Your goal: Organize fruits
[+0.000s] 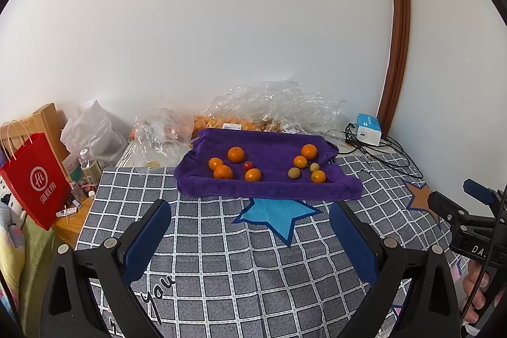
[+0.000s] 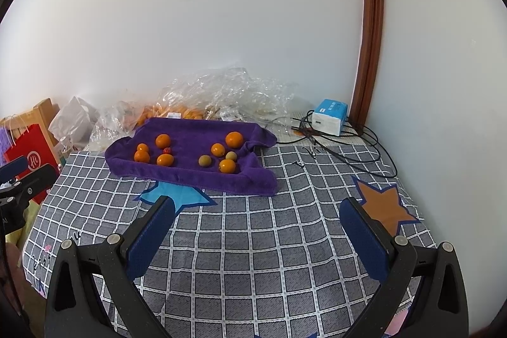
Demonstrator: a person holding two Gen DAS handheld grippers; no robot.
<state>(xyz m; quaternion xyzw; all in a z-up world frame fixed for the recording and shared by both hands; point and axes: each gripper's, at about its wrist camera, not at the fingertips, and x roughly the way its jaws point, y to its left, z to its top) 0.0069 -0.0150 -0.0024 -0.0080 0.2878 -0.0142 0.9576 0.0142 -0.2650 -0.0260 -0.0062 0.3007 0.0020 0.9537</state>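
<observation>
Both the left gripper (image 1: pixel 248 238) and right gripper (image 2: pixel 256 235) are hovering wide open and empty; oranges (image 2: pixel 163 141), greenish fruits (image 2: pixel 204 161) are lying ahead on the purple towel (image 2: pixel 190 173). Approaching one fruit squarely, closing gently, seems best.

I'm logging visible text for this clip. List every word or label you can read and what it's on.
"you": script lettering on the checked bedspread.
"DA": cut-off print on the right claw's body.
Red paper bag: white round logo and characters, too small to read surely.
Barcode sticker on the plastic bag, blue and white box: print too small.
</observation>
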